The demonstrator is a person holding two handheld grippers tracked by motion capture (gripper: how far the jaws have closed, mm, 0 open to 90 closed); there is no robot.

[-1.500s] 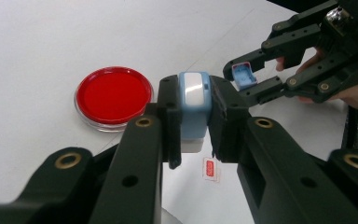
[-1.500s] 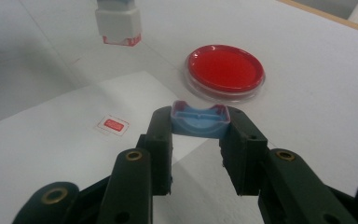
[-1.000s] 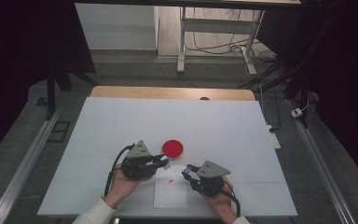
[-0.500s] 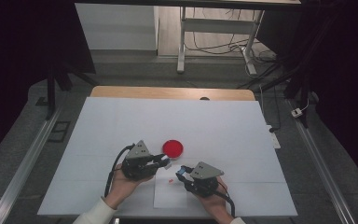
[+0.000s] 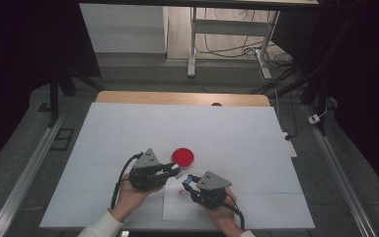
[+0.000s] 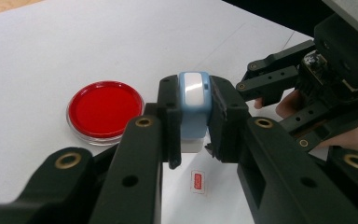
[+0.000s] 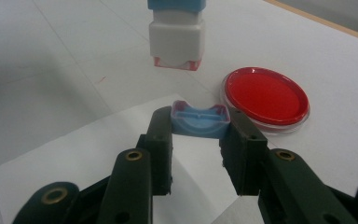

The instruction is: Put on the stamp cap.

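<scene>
Since a moment ago, both of my grippers have drawn closer together near the front edge of the counter point(image 5: 128, 128), and the right one has slid leftward toward the left.

My left gripper point(image 6: 193, 116) has its jaws clamped on the stamp point(image 6: 193, 100), a small block with a light blue top and a white body; it hangs above the white paper sheet point(image 7: 74, 154) and is not touching it. In the right gripper view the stamp's point(image 7: 176, 32) red-edged underside faces down, just above and beyond what my right gripper carries.

My right gripper point(image 7: 199, 123) has its jaws closed on the blue cap point(image 7: 199, 122), held with its open hollow upward, right under the stamp but apart from it.

Below the stamp, a small red rectangular mark point(image 6: 197, 180) sits on the paper, which lies at the front edge of the counter, about midway along it. The round red dish point(image 5: 183, 156) rests on the counter just behind my two grippers, toward the middle of the counter, close to the left gripper's point(image 5: 173, 171) tips and touching neither.
</scene>
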